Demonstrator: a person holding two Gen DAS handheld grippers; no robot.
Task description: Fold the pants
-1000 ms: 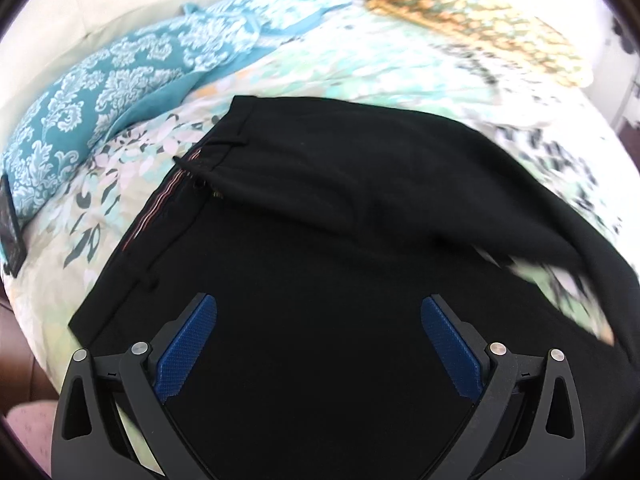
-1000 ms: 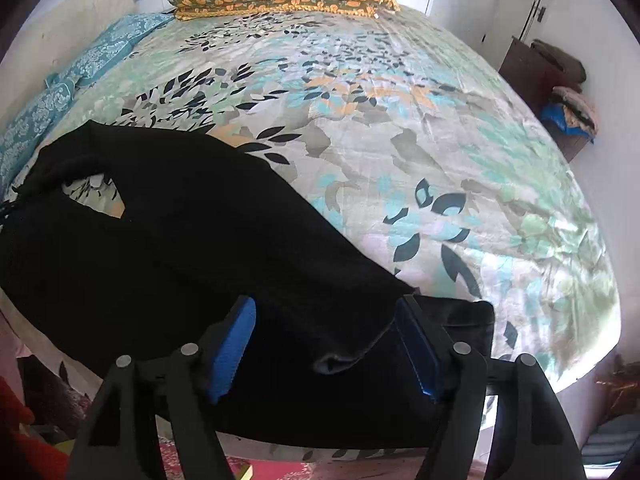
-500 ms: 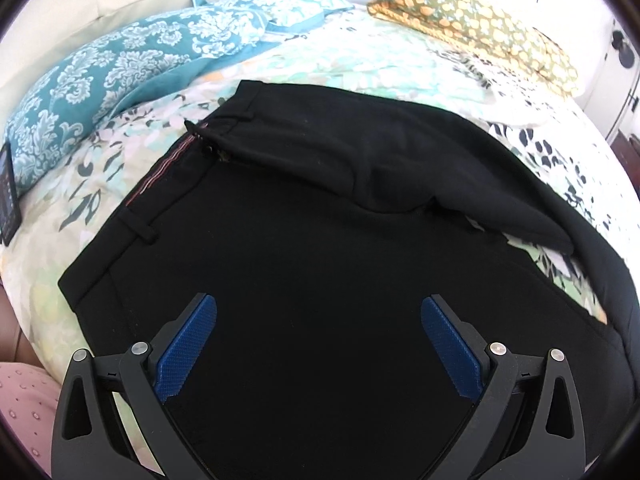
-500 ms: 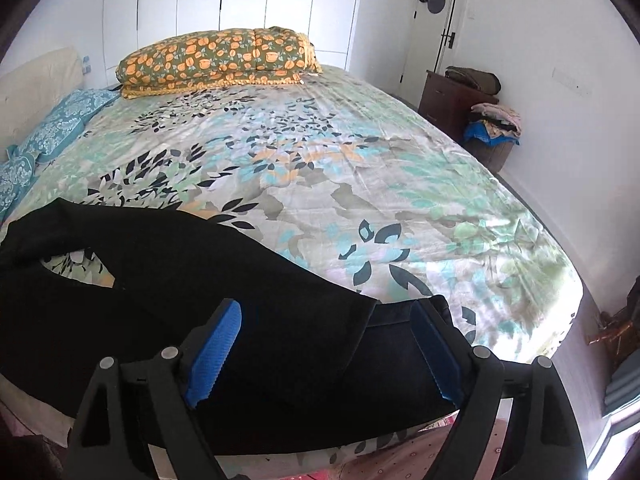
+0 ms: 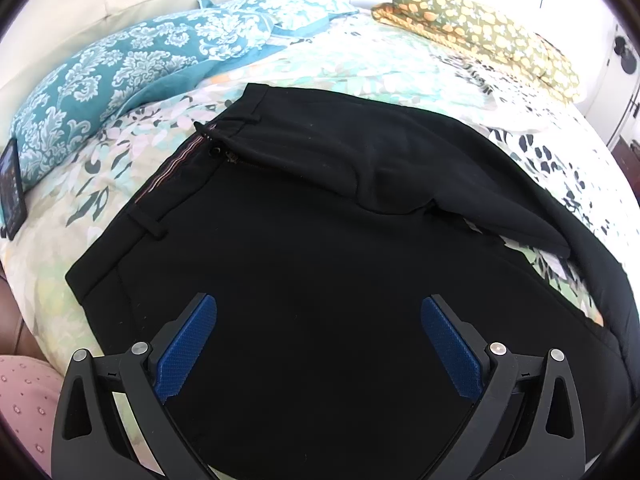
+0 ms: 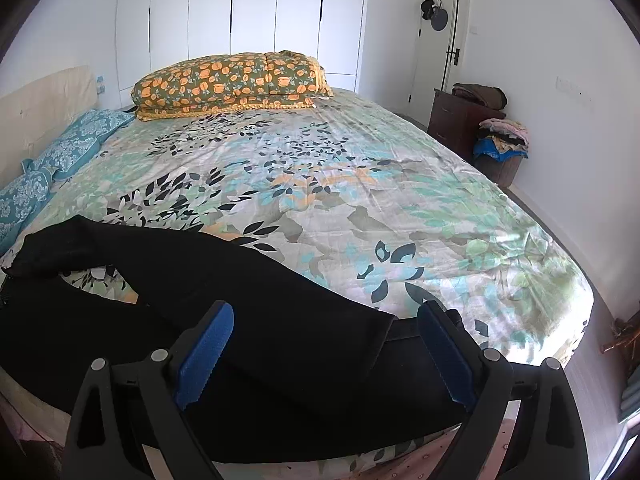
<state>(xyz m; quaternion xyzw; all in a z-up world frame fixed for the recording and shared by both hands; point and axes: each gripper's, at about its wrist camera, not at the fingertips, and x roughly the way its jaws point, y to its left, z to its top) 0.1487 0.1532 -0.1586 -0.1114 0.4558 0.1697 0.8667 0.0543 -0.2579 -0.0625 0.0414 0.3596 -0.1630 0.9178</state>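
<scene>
Leaf-print bed point(image 6: 400, 200) with black pants point(image 5: 320, 260), teal pillows point(image 5: 140, 60) and an orange-flowered quilt point(image 6: 232, 84)

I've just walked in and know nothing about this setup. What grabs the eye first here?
The black pants spread along the near edge of the floral bedspread, one leg partly laid over the other. At the bed's far end lies a folded orange-flowered quilt, with teal patterned pillows by the headboard.

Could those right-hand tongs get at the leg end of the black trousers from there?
Probably yes: the right tongs are opening, nothing pinched, just above the trouser hem, and nothing lies between.
</scene>
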